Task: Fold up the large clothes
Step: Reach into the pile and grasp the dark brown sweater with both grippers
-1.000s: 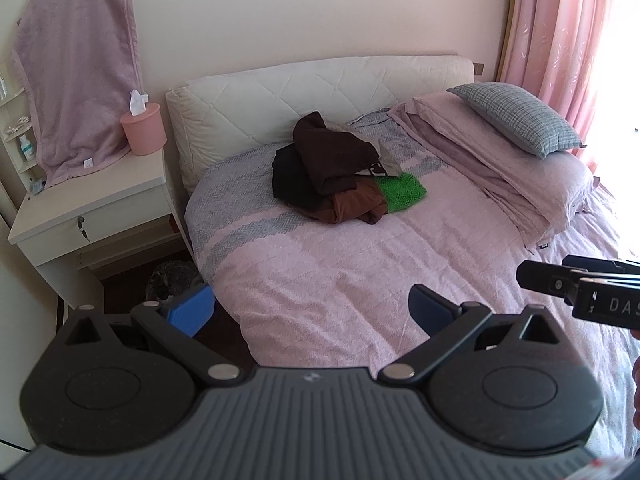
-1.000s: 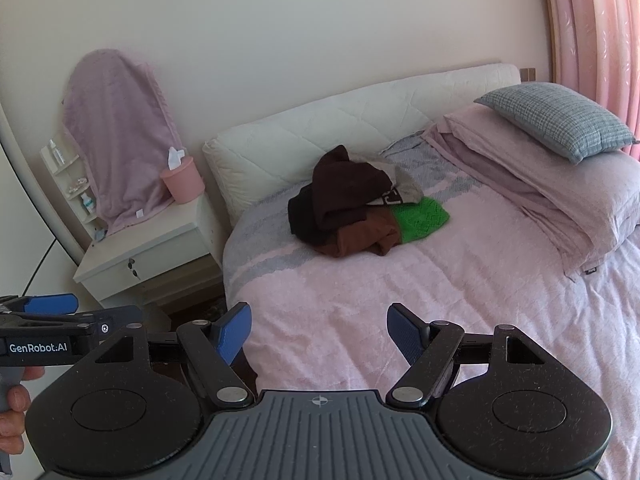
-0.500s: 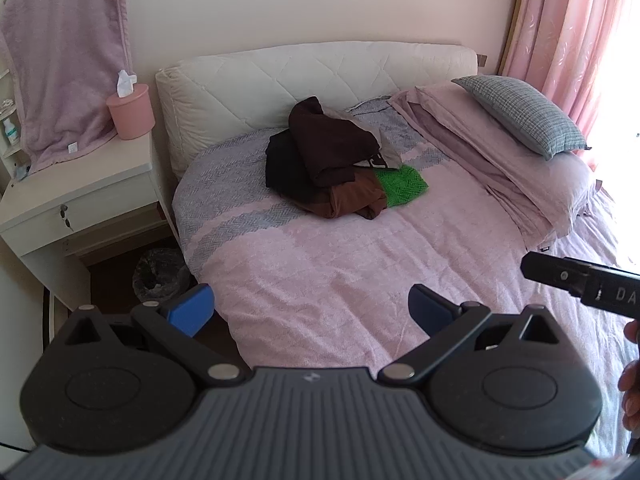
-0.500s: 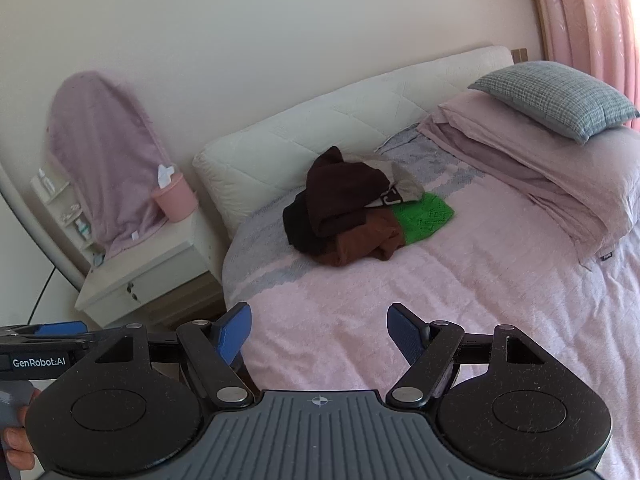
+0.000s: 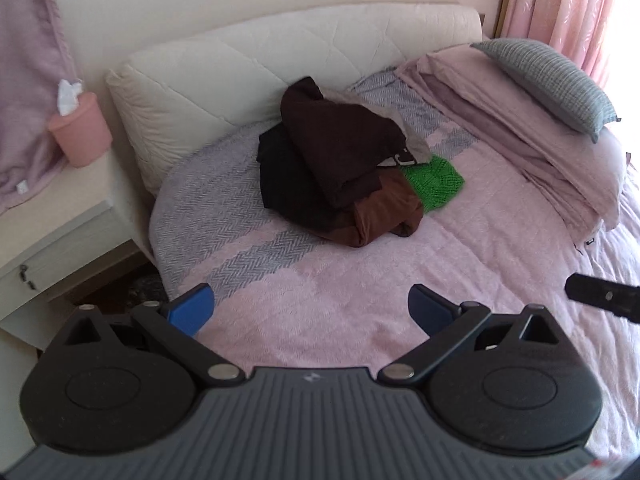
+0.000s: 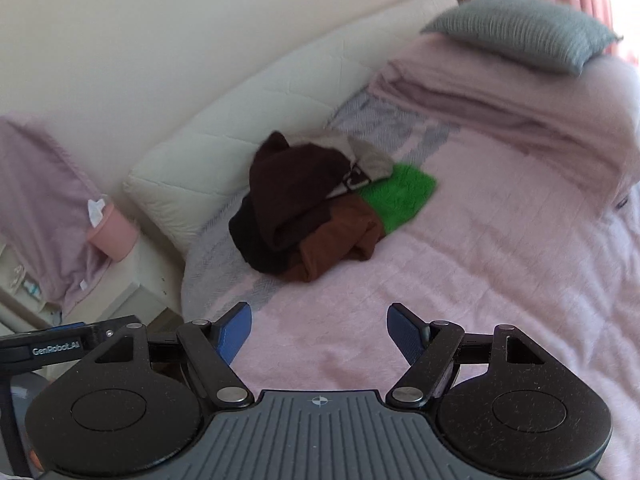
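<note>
A heap of clothes [image 5: 340, 160] [image 6: 304, 204] lies on the pink bed [image 5: 360, 280] near the headboard: dark brown, black and rust-brown garments, a beige one, and a green knit piece [image 5: 434, 178] [image 6: 400, 196] at its right. My left gripper [image 5: 310, 312] hangs open over the bed's near part, well short of the heap, nothing between its fingers. My right gripper [image 6: 320, 330] is open too, also short of the heap. The right gripper's tip [image 5: 600, 300] shows at the left view's right edge; the left gripper's body [image 6: 60, 346] shows at the right view's left edge.
A white nightstand [image 5: 52, 216] with a pink tissue holder [image 5: 80, 132] stands left of the bed. A padded headboard [image 5: 280, 64] is behind the heap. Folded pink bedding [image 5: 520, 140] with a grey pillow [image 5: 552, 80] lies at the right. Pink curtains [image 5: 568, 4] hang behind.
Both grippers have moved forward toward the bed and the heap of clothes, which now looks larger and nearer. Both stay open.
</note>
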